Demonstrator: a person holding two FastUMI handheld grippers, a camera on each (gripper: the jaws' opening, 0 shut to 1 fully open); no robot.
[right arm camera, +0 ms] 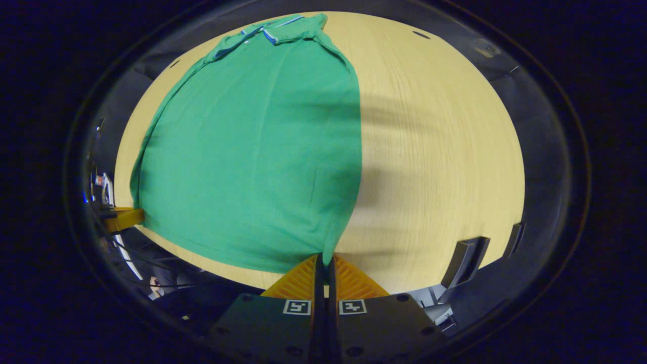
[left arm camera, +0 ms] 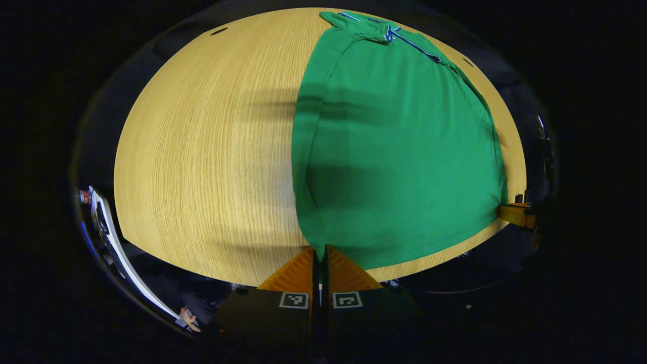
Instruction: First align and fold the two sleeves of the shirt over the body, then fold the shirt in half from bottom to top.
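Observation:
A green shirt (left arm camera: 399, 151) with a blue-and-white trimmed collar at its far end lies on the wooden table (left arm camera: 202, 151). Its sides are folded in, so it forms a long panel. In the left gripper view, my left gripper (left arm camera: 319, 251) is shut on the hem's near left corner, which is drawn up into a point between the fingers. My right gripper (right arm camera: 326, 259) is shut on the shirt (right arm camera: 252, 151) at the hem's near right corner, in the same way. Each gripper appears as a small shape at the far hem corner in the other's view, the right gripper (left arm camera: 515, 213) and the left gripper (right arm camera: 121, 217).
Bare wooden table (right arm camera: 440, 151) stretches to either side of the shirt. A dark bracket (right arm camera: 465, 260) stands at the table's near right edge in the right gripper view. A white curved stand (left arm camera: 116, 242) sits below the table edge at the left.

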